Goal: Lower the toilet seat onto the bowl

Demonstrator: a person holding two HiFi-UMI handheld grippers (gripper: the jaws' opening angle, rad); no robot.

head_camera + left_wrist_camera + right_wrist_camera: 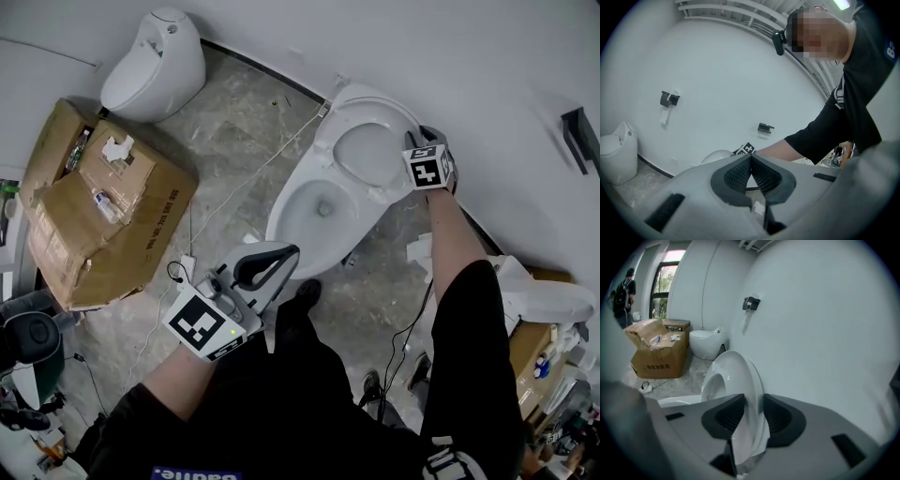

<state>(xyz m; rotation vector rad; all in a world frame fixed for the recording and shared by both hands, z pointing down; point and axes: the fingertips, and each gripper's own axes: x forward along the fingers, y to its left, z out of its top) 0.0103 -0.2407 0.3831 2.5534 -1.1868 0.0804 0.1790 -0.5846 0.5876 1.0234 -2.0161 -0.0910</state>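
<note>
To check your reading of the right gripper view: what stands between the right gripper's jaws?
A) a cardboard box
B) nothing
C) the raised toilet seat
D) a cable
C: the jaws of the right gripper stand either side of the upright toilet seat.

The head view looks steeply down from above onto the floor (234, 131) and raised toilet seat (375, 105). The right gripper view sits close at that seat, looking along the wall (825, 333); the left gripper view (lower, farther back, tilted upward) shares both.
</note>
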